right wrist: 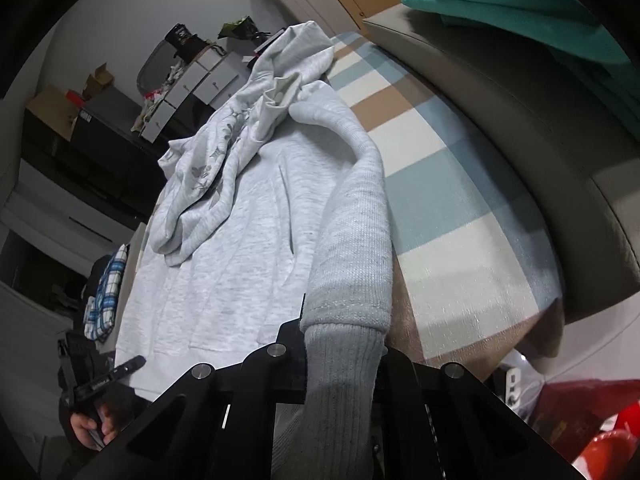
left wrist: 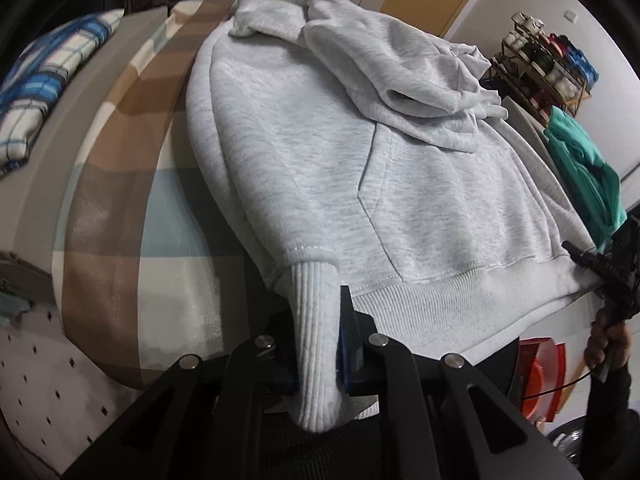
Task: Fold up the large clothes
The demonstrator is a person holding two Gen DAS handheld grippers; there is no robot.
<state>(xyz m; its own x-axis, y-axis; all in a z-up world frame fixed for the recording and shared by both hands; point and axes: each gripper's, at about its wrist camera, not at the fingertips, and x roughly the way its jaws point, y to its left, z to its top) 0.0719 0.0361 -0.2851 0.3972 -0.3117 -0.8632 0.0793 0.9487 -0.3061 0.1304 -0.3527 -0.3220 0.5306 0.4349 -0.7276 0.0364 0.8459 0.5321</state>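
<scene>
A light grey hoodie (left wrist: 320, 168) lies face up on the bed, pocket showing, hood bunched at the far end. In the left wrist view my left gripper (left wrist: 318, 320) is shut on the ribbed cuff (left wrist: 316, 360) of one sleeve, which runs back along the hoodie's left side. My right gripper (left wrist: 612, 280), held by a hand, is at the hem's right corner. In the right wrist view my right gripper (right wrist: 342, 344) is shut on the other sleeve's cuff (right wrist: 340, 380), beside the hoodie's body (right wrist: 240, 248). The left gripper (right wrist: 120, 370) shows at lower left by the hem.
A checked sheet (left wrist: 120, 220) of brown, blue and white covers the bed. A blue plaid pillow (left wrist: 44, 88) lies at far left, beyond the padded grey bed edge (right wrist: 500, 120). A teal garment (left wrist: 584, 168) and a crowded rack (left wrist: 548, 64) stand right; a red container (left wrist: 540, 376) sits below.
</scene>
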